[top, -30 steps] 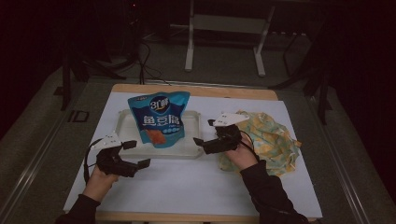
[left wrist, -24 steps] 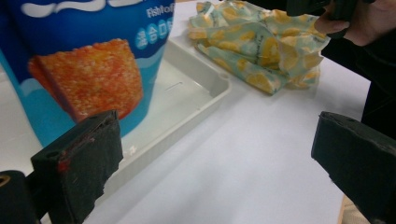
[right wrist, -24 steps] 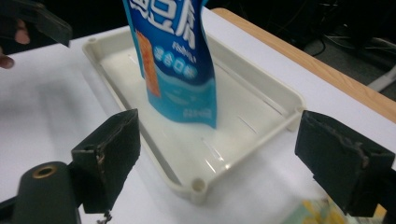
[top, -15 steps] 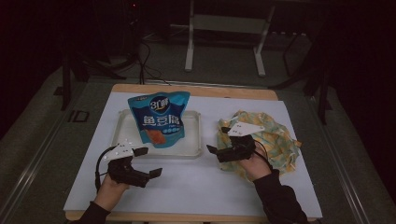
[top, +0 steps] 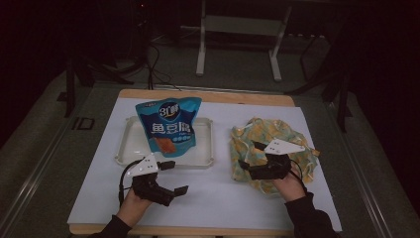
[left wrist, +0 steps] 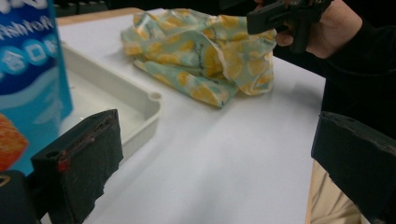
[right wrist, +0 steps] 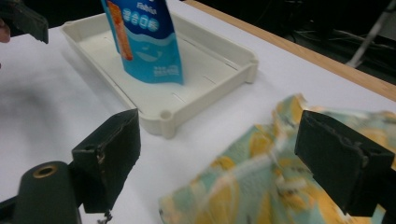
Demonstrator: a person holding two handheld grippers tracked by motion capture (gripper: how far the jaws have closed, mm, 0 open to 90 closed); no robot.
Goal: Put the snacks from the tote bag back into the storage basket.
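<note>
Under the gaping right tongs [top: 247, 157] lies the yellow cloth bag [top: 282, 136], seemingly untouched; left tongs [top: 177, 177] gape too.

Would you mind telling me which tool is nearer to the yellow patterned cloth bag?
The right tool is nearer, hovering over the cloth bag. The left tool is apart from it, near the white tray.

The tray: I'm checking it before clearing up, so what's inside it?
Inside the tray a blue snack bag stands upright; the floor around it looks bare. The spot under the bag is covered.
</note>
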